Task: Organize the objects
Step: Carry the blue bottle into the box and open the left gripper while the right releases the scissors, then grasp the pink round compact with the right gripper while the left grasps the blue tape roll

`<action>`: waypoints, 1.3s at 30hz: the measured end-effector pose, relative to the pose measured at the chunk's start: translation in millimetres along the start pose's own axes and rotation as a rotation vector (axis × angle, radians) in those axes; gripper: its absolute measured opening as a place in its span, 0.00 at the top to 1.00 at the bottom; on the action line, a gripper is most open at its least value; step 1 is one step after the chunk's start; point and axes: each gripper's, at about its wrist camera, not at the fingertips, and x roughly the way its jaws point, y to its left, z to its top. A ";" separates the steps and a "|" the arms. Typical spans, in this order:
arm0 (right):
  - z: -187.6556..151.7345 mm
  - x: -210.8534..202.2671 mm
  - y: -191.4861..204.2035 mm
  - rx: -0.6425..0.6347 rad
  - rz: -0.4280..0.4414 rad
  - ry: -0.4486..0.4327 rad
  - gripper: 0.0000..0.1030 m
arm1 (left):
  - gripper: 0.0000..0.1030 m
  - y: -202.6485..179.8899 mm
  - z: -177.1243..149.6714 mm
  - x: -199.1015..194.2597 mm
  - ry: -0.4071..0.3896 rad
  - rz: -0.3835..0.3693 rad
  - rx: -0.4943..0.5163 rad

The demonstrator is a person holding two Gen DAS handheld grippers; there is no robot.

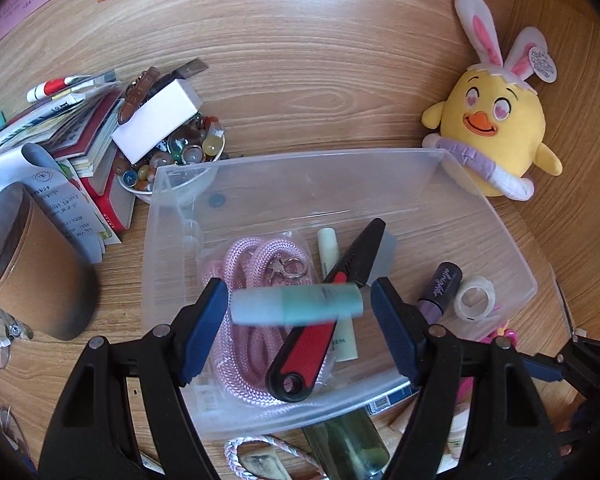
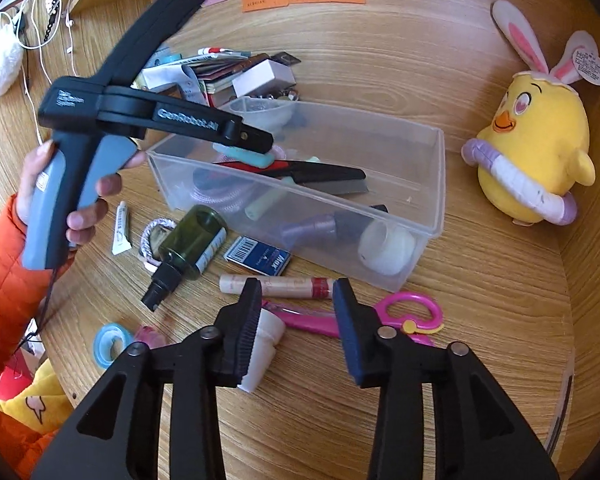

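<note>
Your left gripper (image 1: 298,308) sits above the clear plastic bin (image 1: 496,216), its blue pads spread wide. A teal tube (image 1: 296,305) lies crosswise between them, blurred, with a gap showing at each pad, so nothing is clamped. From the right wrist view the same tube (image 2: 246,156) appears just under the tips of your left gripper (image 2: 256,140), over the bin's (image 2: 436,184) left end.

Inside the bin, below the tube, lie a coiled pink rope (image 1: 256,344), a red and black knife (image 1: 324,316) running diagonally, and a pale green stick (image 1: 332,264). Toward the bin's right end are a purple marker (image 1: 440,288) and a roll of clear tape (image 1: 474,298), touching each other.

Your right gripper (image 2: 296,328) hovers over the worktop (image 2: 480,320) in front of the bin's near wall, jaws apart and holding nothing. A white cone-shaped piece (image 2: 266,344) lies just beside its left pad, and pink scissors (image 2: 400,316) lie beneath and past its right pad. A cream and red tube (image 2: 292,286) lies between the fingertips and the bin.

A dark green spray bottle (image 2: 188,246) and a blue card box (image 2: 258,258) lie by the bin's near left corner.
</note>
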 end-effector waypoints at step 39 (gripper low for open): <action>-60.3 -33.1 56.7 0.007 0.140 0.103 0.47 | 0.04 -37.5 -188.0 -77.1 0.037 -0.022 0.084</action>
